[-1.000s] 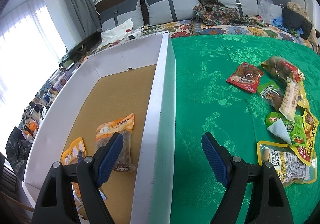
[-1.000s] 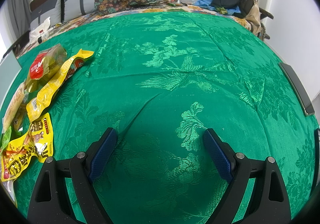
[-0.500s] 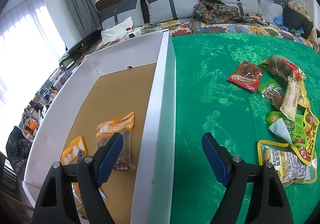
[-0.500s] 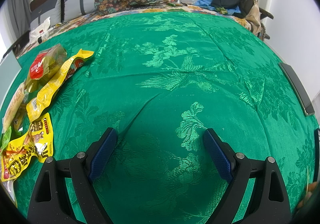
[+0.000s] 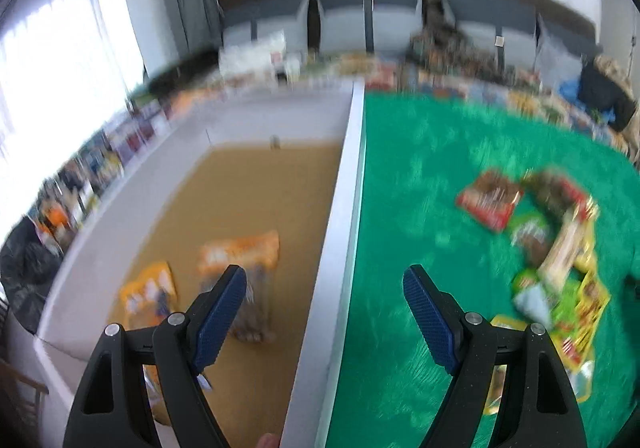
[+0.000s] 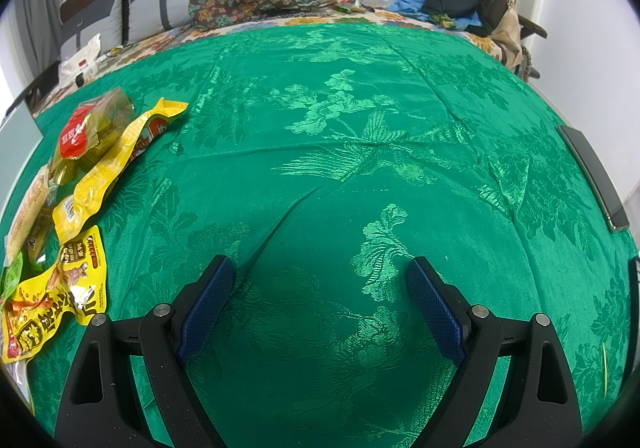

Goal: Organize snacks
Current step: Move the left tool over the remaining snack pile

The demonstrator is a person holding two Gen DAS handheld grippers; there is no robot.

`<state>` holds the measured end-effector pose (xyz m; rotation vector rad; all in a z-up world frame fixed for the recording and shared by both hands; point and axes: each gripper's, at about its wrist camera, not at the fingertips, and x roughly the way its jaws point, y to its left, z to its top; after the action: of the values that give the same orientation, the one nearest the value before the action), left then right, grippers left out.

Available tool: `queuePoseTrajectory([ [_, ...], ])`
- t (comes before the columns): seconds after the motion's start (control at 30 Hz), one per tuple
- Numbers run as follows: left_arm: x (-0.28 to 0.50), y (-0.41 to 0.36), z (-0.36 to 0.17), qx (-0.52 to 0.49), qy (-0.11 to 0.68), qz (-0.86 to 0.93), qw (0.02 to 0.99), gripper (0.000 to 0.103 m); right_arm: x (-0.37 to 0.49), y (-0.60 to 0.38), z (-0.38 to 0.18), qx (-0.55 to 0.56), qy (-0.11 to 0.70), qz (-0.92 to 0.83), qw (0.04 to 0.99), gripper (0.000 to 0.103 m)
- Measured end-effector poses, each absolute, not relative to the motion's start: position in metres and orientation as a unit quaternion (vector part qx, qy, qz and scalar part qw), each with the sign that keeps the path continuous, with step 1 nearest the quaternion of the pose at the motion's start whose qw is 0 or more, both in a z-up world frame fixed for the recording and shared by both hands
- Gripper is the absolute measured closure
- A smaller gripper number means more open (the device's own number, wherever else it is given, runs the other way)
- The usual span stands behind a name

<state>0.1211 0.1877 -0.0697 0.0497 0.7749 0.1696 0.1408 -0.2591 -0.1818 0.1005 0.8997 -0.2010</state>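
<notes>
Green brocade cloth (image 6: pixel 360 119) carries a loose heap of crinkled snack packets (image 5: pixel 560 248), while two orange pouches (image 5: pixel 240 252) lie inside the white-walled cardboard box (image 5: pixel 344 207). That wall stands between the left gripper (image 5: pixel 324 284)'s spread, empty jaws, which have just opened further; the right gripper (image 6: pixel 320 276) gapes empty over bare cloth.

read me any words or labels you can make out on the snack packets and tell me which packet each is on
No text reads with certainty.
Yellow packet: large Chinese characters and a small dark label, too distorted to quote.
Red-labelled clear packet: white Chinese characters on the red patch, too small to read.
Long yellow packet: a barcode, digits unreadable.
Orange packets in the box: blurred, nothing legible.
Packets on the green cloth in the left wrist view: blurred.
</notes>
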Motion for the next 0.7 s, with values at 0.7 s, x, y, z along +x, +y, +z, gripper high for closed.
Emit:
queuePoseTrajectory([
  [0.7, 0.145, -0.002, -0.165, 0.216, 0.545, -0.383, 0.714, 0.000, 0.141, -0.259, -0.182, 0.048, 0.434, -0.097, 0.894, 0.011],
])
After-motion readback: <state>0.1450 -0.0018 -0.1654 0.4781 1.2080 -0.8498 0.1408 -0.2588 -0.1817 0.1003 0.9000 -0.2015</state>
